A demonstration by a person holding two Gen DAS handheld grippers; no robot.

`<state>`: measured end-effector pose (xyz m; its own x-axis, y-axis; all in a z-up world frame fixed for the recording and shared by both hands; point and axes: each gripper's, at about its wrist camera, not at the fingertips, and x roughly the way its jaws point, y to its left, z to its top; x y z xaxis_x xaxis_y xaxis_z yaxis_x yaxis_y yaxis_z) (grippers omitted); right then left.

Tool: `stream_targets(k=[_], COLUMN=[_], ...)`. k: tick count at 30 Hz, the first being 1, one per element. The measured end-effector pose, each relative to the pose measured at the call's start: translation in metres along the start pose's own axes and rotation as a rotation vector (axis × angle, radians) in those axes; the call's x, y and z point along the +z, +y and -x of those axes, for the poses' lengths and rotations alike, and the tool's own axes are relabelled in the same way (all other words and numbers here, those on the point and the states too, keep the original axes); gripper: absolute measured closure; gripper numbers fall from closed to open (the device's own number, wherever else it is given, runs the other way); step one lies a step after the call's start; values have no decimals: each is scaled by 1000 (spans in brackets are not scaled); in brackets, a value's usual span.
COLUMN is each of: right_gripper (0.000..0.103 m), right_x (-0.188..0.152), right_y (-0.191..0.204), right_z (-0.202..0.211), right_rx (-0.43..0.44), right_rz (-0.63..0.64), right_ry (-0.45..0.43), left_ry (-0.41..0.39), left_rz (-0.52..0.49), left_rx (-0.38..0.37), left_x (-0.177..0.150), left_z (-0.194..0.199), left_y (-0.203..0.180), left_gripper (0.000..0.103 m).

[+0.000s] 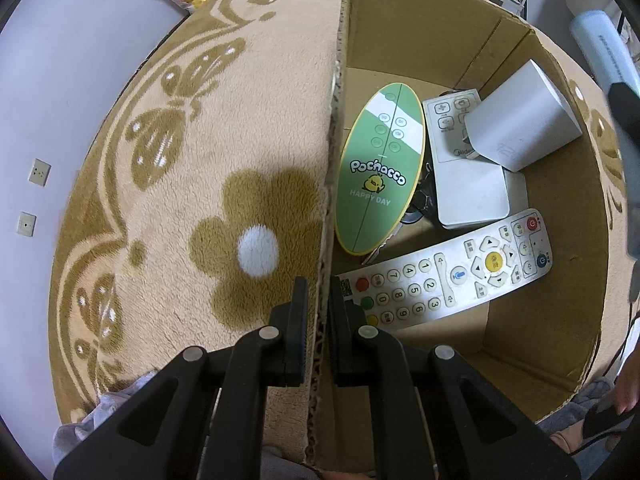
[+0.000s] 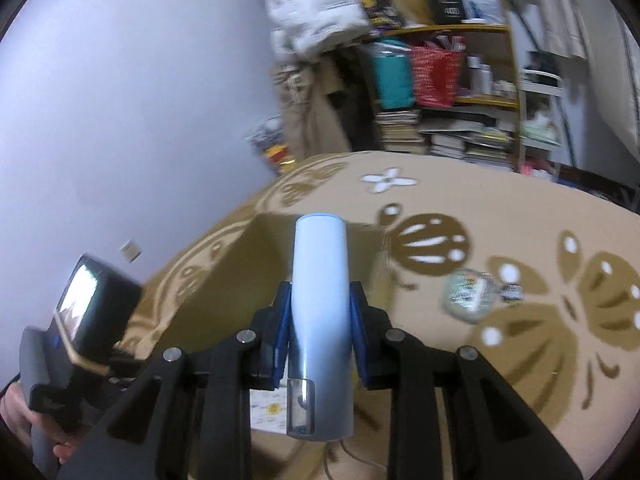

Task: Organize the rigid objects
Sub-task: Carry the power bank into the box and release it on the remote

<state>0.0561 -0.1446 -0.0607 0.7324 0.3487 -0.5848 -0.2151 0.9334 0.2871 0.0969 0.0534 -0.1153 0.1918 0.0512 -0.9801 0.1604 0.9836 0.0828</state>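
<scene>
Only the left wrist view looks down into the cardboard box, which stands open on a tan blanket patterned with brown butterflies and flowers. The left gripper has its two fingers closed together on the box's near wall, one finger outside and one inside. Five things can be counted in the box: a green oval board printed with "Pochacco" and "Happy Day", leaning against the left wall; a long white remote with number keys and a yellow centre button, lying across the floor; a second, smaller white remote with four round buttons; a flat white box resting over its lower part; and a pale grey cube tilted on top of both. Something dark lies under the board, too hidden to name.

The right wrist view alone shows the pale blue tube, a smooth cylinder with a flat end and a clear window near its base. The right gripper is clamped on it, blue pads pressing either side, holding it above the box. That view is blurred; it also shows cluttered shelves, one small round packet on the blanket, and the other gripper's handle in a hand.
</scene>
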Motion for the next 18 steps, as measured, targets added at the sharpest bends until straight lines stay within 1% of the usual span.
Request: stream_targets(k=[3, 6, 12, 16, 18], right_gripper=[74, 74, 74, 70, 70], right_x=[-9, -16, -18, -13, -11], right_y=[11, 14, 12, 16, 19], right_z=[-5, -15, -13, -9, -10], right_rx=[17, 10, 12, 31, 43], right_rz=[32, 50, 46, 64, 78], right_ry=[29, 61, 61, 51, 54], left_ry=[0, 0, 0, 0, 0], left_rz=[1, 1, 2, 2, 1], left_rx=[-2, -3, -3, -3, -2], left_x=[-1, -1, -1, -1, -1], left_z=[0, -1, -1, -1, -1], left_y=[1, 1, 1, 1, 1], left_gripper=[95, 95, 95, 95, 95])
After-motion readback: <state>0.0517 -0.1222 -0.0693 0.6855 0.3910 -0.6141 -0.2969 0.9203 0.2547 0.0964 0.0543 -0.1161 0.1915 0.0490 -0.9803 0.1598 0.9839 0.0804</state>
